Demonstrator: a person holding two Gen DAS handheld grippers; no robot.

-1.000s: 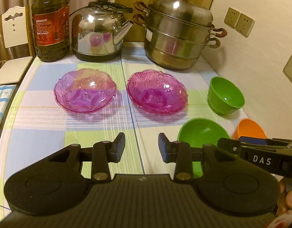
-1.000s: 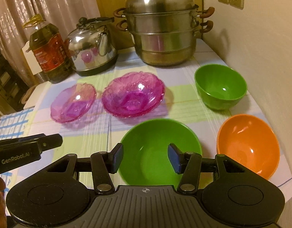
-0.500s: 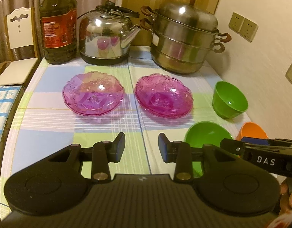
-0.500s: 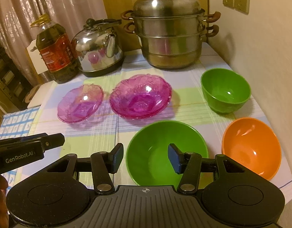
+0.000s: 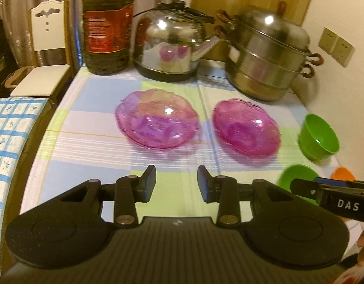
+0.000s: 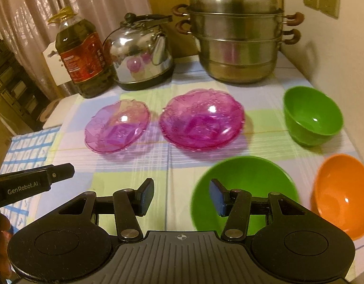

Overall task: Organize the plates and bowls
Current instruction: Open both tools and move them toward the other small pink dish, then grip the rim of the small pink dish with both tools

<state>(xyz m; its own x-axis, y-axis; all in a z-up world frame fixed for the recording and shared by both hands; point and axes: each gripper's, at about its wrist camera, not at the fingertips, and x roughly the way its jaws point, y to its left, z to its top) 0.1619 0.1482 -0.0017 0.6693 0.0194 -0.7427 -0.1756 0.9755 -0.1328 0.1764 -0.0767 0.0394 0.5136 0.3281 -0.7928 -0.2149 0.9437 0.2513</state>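
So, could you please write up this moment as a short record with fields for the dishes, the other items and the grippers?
surface: table with checked cloth
pink plates: left pink plate and right pink plate, side by side, apart
green bowls: wide green bowl near; deep green bowl behind it
orange bowl: right of the wide one
back row: oil bottle, kettle, steamer pot
stacking: none yet
left gripper: open, empty
right gripper: open, empty

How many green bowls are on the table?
2. The small green bowl stands near the wall, right of the pink dishes. The big green bowl sits closer, left of the orange bowl, partly behind the right gripper. None seem hidden.
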